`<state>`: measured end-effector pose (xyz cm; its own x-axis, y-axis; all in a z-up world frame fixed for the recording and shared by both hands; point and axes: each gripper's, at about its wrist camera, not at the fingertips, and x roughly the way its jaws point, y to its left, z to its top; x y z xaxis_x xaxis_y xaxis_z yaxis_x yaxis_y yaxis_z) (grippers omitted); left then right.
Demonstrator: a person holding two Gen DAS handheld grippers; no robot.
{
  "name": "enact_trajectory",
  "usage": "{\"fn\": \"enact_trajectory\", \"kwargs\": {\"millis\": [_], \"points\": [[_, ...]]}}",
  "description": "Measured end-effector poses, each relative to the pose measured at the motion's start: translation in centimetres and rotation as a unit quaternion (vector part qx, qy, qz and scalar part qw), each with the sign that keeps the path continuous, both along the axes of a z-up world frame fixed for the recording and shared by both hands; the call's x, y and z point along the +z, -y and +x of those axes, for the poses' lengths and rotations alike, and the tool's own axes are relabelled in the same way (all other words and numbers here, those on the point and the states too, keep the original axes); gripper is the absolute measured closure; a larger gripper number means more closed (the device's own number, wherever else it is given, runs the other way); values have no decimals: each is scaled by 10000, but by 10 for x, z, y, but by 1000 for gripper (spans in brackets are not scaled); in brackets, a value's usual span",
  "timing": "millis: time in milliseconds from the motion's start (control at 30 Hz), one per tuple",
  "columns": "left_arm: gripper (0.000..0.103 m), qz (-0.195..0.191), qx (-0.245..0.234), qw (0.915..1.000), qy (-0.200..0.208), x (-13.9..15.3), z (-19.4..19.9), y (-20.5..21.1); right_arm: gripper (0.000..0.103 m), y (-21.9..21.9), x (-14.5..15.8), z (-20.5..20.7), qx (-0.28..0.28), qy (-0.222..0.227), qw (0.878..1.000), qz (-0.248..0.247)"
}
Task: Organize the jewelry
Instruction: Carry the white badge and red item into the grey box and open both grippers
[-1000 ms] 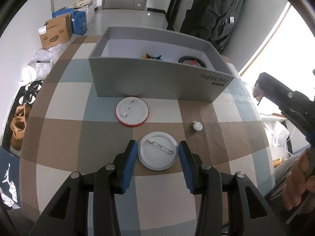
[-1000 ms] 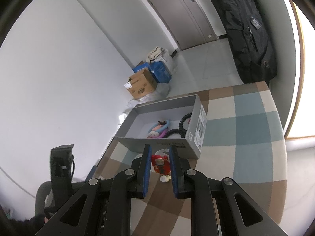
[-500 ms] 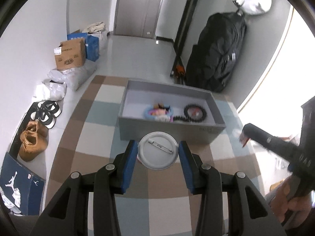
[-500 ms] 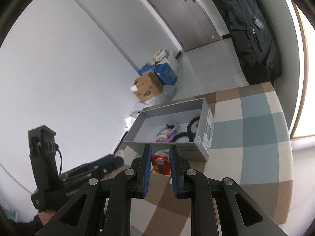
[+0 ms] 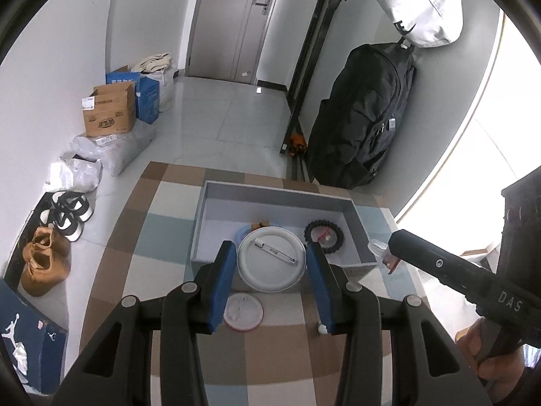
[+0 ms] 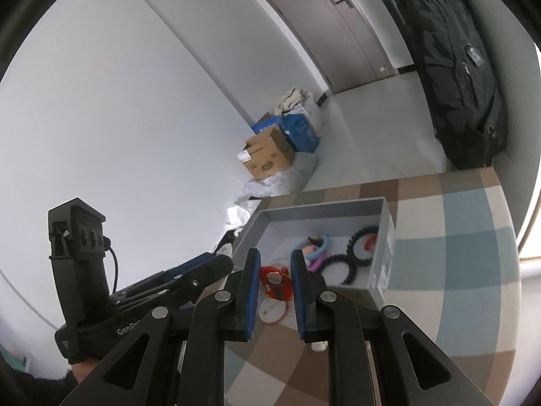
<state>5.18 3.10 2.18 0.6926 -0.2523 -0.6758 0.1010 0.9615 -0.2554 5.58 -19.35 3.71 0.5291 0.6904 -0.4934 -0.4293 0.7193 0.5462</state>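
You have just lifted the white pin badge (image 5: 270,260) off the checked counter (image 5: 280,348): a second ago it lay flat between the jaws with the grey box (image 5: 357,226) standing tall behind it, and now it hangs in the air in front of the box opening, back side up with its pin showing. That puts this badge one short carry from being dropped in. Your left gripper (image 5: 271,270) is closed part-way, its blue pads pressing the badge rim on both sides. Your right gripper (image 6: 275,279) has drifted closer to the box too and is pinched nearly shut on a small red charm (image 6: 275,281) with a little figure on it, held above the near wall of the box. Inside the box a black beaded bracelet (image 6: 351,257) and a pink and blue piece (image 6: 314,245) already lie on the floor of it. Still out on the counter are the red-rimmed badge (image 5: 242,311), just in front of the box, and a small white bead (image 5: 323,329) near your left gripper's right jaw. Both held pieces look ready for release over the box.
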Motion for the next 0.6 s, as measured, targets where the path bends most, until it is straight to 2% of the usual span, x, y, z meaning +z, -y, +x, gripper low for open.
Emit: {"fn": "enact_trajectory", "kwargs": {"millis": [267, 600], "points": [[66, -136, -89, 9999, 31, 0, 22, -2, 86, -9, -4, 29, 9, -111, 9999, 50], [66, -315, -158, 9991, -215, -10, 45, -5, 86, -10, -15, 55, -31, -304, 9993, 195]]}}
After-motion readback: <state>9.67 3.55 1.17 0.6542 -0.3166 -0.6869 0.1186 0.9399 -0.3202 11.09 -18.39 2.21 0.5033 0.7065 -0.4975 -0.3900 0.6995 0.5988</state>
